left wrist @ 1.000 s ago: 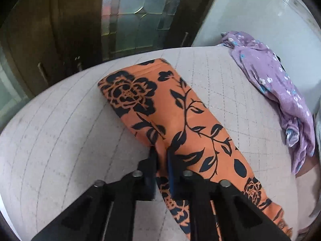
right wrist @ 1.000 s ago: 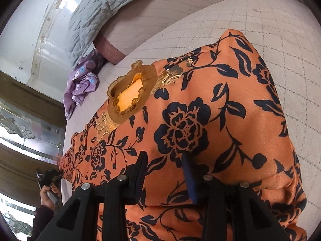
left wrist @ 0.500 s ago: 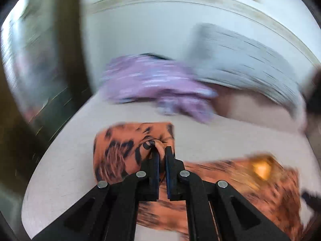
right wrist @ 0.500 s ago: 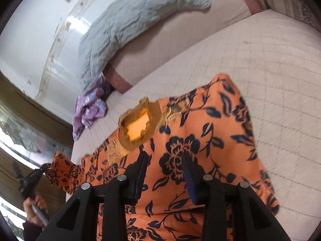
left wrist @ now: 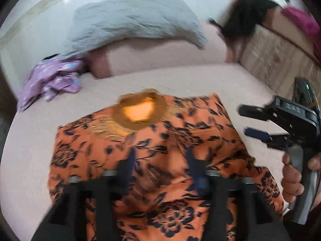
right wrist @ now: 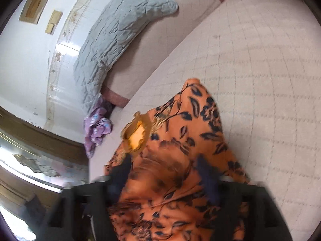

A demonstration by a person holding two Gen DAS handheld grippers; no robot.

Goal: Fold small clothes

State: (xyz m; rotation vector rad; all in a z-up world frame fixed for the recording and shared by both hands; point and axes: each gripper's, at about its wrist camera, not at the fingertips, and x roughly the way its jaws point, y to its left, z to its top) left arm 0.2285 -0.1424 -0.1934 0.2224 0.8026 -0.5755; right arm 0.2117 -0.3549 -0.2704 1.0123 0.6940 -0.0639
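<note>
While my left hand-held gripper (left wrist: 160,168) has just opened over the orange floral garment (left wrist: 152,140), its neckline (left wrist: 139,110) points away. My right hand-held gripper (right wrist: 166,172) has opened too, empty; only the left view shows it from outside.

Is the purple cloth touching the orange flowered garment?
Apart. In the left wrist view the purple cloth lies crumpled by the pillow, with bare bed cover plainly between it and the orange flowered garment.

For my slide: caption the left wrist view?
Open left tongs over the orange black-flowered garment, open right tongs alongside.
</note>
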